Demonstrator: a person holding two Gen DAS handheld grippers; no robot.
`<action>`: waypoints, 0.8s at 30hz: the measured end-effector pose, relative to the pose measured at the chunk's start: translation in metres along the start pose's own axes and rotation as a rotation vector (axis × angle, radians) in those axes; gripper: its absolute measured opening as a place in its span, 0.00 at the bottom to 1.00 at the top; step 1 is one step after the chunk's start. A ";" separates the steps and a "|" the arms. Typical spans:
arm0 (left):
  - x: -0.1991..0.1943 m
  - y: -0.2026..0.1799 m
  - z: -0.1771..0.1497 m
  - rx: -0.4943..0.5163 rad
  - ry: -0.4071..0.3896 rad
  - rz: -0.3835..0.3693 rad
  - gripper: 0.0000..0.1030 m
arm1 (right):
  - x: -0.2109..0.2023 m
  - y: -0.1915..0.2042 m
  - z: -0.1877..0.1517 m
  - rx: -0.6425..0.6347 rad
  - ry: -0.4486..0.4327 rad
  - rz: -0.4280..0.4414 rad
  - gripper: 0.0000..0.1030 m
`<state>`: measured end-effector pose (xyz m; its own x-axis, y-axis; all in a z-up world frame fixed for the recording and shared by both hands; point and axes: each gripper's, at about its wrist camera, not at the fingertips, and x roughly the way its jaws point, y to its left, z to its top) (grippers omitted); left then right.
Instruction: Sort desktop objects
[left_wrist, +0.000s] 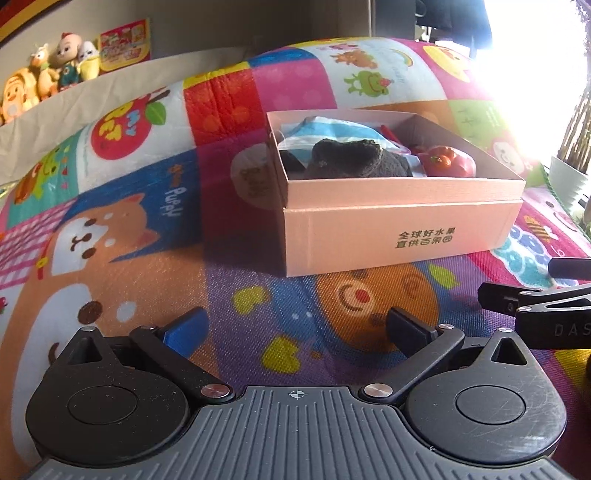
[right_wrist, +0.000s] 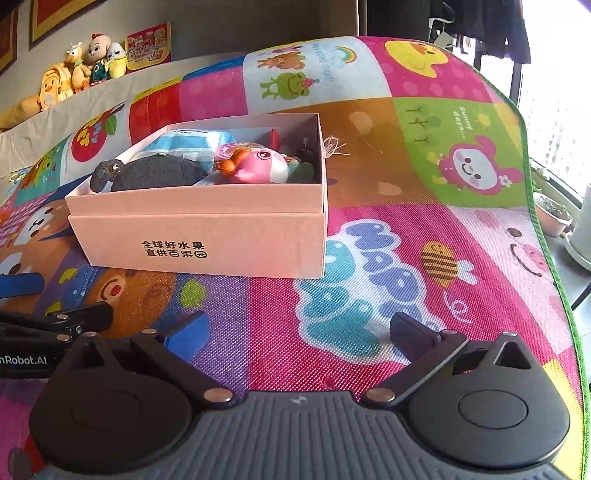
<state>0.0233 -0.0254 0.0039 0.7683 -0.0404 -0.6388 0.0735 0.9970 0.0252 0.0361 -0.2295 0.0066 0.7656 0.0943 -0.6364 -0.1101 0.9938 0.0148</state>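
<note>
A pink cardboard box (left_wrist: 399, 236) (right_wrist: 207, 240) with black printed characters sits on the colourful play mat (left_wrist: 155, 229) (right_wrist: 424, 206). Inside lie a dark grey plush (left_wrist: 354, 160) (right_wrist: 155, 171), a blue-and-white pack (left_wrist: 325, 127) (right_wrist: 184, 142), and a pink and orange toy (right_wrist: 255, 166), seen as red (left_wrist: 448, 162) in the left wrist view. My left gripper (left_wrist: 295, 326) hangs open over the mat in front of the box, nothing between its fingers. My right gripper (right_wrist: 299, 332) is open too, empty, in front of the box and to its right. Each gripper shows at the edge of the other's view.
Several plush toys (left_wrist: 48, 74) (right_wrist: 85, 70) and a colourful card stand on a ledge at the back left. The mat's green-trimmed edge (right_wrist: 532, 206) runs down the right, with potted plants (right_wrist: 554, 214) and a bright window beyond. A frayed bit of twine (right_wrist: 334, 146) lies behind the box.
</note>
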 end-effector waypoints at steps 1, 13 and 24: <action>0.000 0.000 0.000 0.000 0.000 0.000 1.00 | 0.000 0.000 -0.001 -0.001 0.000 -0.001 1.00; 0.000 -0.001 0.000 -0.003 0.001 -0.002 1.00 | 0.000 0.000 0.000 -0.003 0.001 -0.001 1.00; 0.001 -0.001 0.000 -0.003 0.001 -0.002 1.00 | 0.001 0.000 0.000 -0.002 0.001 -0.001 1.00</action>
<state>0.0239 -0.0264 0.0039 0.7675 -0.0426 -0.6396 0.0729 0.9971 0.0211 0.0366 -0.2294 0.0064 0.7650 0.0934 -0.6372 -0.1106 0.9938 0.0128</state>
